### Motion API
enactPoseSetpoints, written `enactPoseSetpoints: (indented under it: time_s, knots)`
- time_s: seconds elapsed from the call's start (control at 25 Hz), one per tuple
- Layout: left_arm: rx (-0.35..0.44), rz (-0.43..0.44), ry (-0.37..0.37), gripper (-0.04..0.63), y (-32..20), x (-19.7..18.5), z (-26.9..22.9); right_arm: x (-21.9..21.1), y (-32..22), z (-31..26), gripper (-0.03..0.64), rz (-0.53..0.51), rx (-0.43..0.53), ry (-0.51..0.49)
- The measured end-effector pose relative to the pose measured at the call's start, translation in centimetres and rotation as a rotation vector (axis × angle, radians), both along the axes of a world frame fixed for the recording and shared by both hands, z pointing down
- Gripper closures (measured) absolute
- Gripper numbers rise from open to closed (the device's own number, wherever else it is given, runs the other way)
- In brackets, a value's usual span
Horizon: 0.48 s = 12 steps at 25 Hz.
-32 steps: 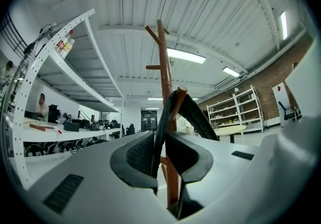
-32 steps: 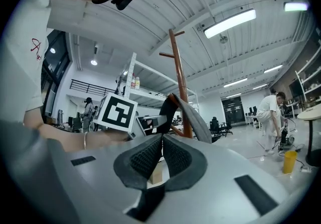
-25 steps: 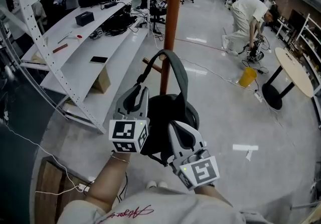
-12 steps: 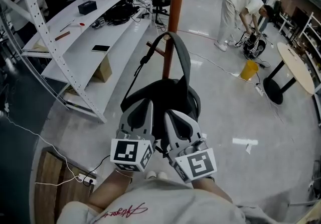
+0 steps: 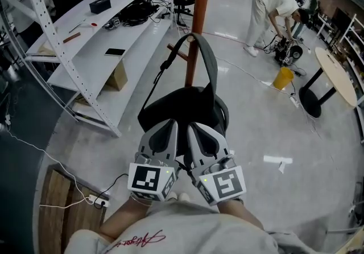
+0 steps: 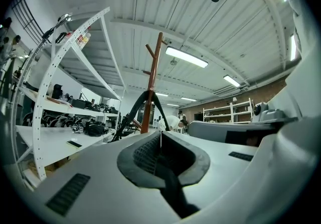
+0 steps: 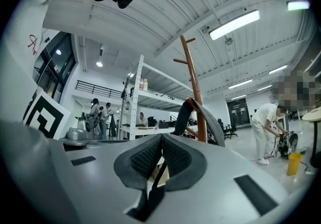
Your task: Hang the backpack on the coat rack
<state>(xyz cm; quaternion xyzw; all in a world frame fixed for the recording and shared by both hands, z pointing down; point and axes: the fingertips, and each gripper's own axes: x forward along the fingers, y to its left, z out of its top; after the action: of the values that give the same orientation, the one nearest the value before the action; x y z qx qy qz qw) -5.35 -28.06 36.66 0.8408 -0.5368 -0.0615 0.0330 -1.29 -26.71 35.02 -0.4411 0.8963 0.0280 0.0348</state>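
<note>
To my left stands white shelving (image 5: 85, 36), cluttered with black gear and cables. A flat dark slab (image 5: 115, 52) lies on its lower shelf, with a cardboard box (image 5: 118, 79) beneath. Well right of the shelving, a person in white (image 5: 273, 11) bends beside a yellow bucket (image 5: 281, 79).

backpack (image 5: 182, 107) on coat rack (image 5: 198, 8) peg | shelving (image 5: 85, 36) left of rack | person (image 5: 273, 8) behind, right | round surface (image 5: 335, 79) far right

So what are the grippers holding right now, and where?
The backpack: left gripper and right gripper each pinch thin black webbing at its near, lower edge.
</note>
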Motion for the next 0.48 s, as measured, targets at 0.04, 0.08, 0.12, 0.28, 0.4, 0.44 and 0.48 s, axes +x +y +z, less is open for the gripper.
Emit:
enactPoseSetpoints:
  time_s: [0.04, 0.08, 0.12, 0.28, 0.4, 0.44, 0.48]
  knots:
    - [-0.001, -0.001, 0.004, 0.574, 0.04, -0.01, 0.02, -0.03, 0.05, 0.07, 0.600, 0.000, -0.002, 0.005]
    - [-0.003, -0.003, 0.009, 0.574, 0.06, -0.02, -0.01, -0.06, 0.09, 0.13, 0.600, -0.001, -0.004, 0.008]
    - [-0.005, -0.005, 0.013, 0.574, 0.08, 0.01, -0.03, -0.09, 0.12, 0.19, 0.600, -0.004, -0.004, 0.011]
    - [-0.003, 0.002, 0.013, 0.574, 0.19, 0.52, 0.08, -0.08, 0.25, 0.30, 0.601, -0.010, 0.003, 0.024]
    - [-0.001, 0.003, 0.015, 0.574, 0.34, 0.80, -0.04, 0.14, 0.30, 0.26, 0.601, -0.005, 0.008, 0.035]
    - [-0.005, 0.000, 0.014, 0.574, 0.37, 0.81, -0.02, 0.19, 0.30, 0.31, 0.601, -0.005, 0.005, 0.035]
    - [-0.008, -0.002, 0.014, 0.574, 0.38, 0.78, 0.08, 0.20, 0.30, 0.42, 0.601, -0.006, 0.000, 0.035]
